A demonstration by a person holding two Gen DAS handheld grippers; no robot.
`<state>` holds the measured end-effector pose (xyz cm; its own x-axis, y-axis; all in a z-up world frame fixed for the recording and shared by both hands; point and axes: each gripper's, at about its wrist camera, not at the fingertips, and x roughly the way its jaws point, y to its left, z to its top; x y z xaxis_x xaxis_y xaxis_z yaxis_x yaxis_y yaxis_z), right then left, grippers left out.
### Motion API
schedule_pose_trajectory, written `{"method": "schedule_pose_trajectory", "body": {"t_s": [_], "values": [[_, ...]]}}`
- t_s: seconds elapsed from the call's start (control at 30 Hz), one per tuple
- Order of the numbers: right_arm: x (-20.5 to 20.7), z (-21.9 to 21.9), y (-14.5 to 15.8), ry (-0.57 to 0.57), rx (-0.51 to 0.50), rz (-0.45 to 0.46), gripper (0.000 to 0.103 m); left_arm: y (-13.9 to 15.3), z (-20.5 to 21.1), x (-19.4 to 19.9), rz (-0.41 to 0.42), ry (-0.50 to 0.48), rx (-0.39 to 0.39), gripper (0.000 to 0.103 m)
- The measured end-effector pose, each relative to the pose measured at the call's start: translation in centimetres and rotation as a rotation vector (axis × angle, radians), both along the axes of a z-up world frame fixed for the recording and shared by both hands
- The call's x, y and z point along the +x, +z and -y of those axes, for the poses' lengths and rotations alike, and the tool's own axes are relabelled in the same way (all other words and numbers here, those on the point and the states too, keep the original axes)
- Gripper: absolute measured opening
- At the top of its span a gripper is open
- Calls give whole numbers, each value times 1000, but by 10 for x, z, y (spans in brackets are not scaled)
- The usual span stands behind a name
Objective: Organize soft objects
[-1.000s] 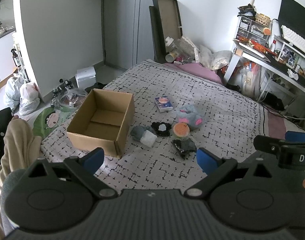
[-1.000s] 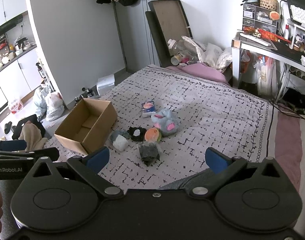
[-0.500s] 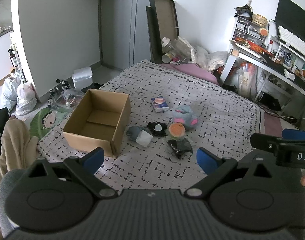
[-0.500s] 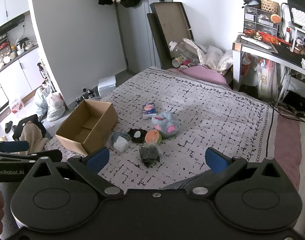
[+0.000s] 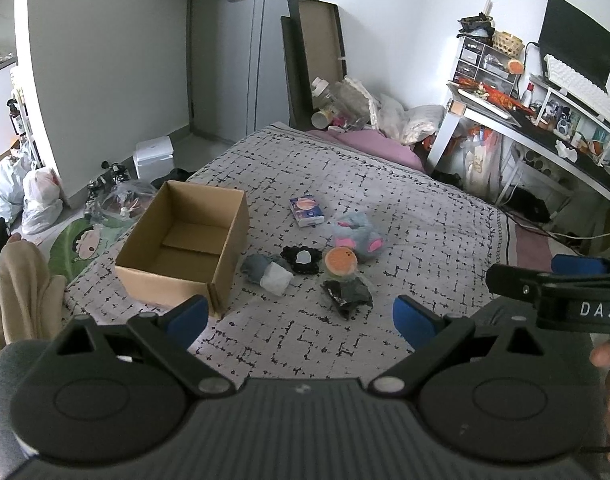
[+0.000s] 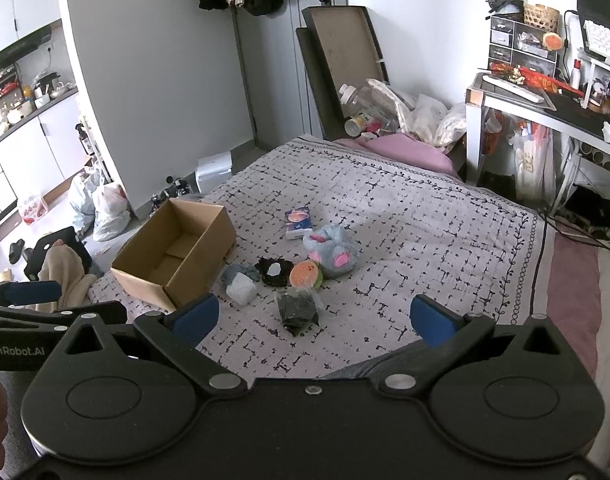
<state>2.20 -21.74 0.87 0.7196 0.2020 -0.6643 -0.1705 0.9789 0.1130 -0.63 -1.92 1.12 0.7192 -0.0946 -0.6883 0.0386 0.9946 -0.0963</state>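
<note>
An open, empty cardboard box (image 5: pixel 185 240) (image 6: pixel 173 248) sits on the patterned bedspread. To its right lies a cluster of soft items: a blue-and-pink plush (image 5: pixel 357 234) (image 6: pixel 333 250), an orange round plush (image 5: pixel 340 262) (image 6: pixel 304 274), a black item with a pale centre (image 5: pixel 303 260) (image 6: pixel 273 272), a grey-and-white bundle (image 5: pixel 267 272) (image 6: pixel 241 284), a dark bagged item (image 5: pixel 347 294) (image 6: pixel 297 308) and a small printed packet (image 5: pixel 306 211) (image 6: pixel 297 222). My left gripper (image 5: pixel 301 316) and right gripper (image 6: pixel 311 314) hover open and empty, well short of the cluster.
The bedspread (image 5: pixel 405 216) ends at the near left edge by a cartoon floor mat (image 5: pixel 81 244) and plastic bags (image 6: pixel 105 208). A cluttered desk (image 6: pixel 545 104) stands at the right. Bottles and bags (image 5: pixel 357 108) pile at the bed's head. A beige garment (image 5: pixel 21 288) lies left.
Both views have shifted slightly; the box and cluster sit a little lower-left in the left wrist view. Nothing on the bed moved. Both grippers stay open.
</note>
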Motion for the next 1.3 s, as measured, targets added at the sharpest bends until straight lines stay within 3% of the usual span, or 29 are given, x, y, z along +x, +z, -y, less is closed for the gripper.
{"method": "schedule_pose_trajectory", "body": {"t_s": [0.63,1.03,1.3], "values": [[18,-5,-19,7,4,-25,103,-17,-9,23,-8,31,-12,98],[48,3,-44,-16,49,-78,102,-45,-14,57,-19,67,-68,96],[73,3,-64,2,96,-144,96,-69,-16,81,-47,84,-78,92]]}}
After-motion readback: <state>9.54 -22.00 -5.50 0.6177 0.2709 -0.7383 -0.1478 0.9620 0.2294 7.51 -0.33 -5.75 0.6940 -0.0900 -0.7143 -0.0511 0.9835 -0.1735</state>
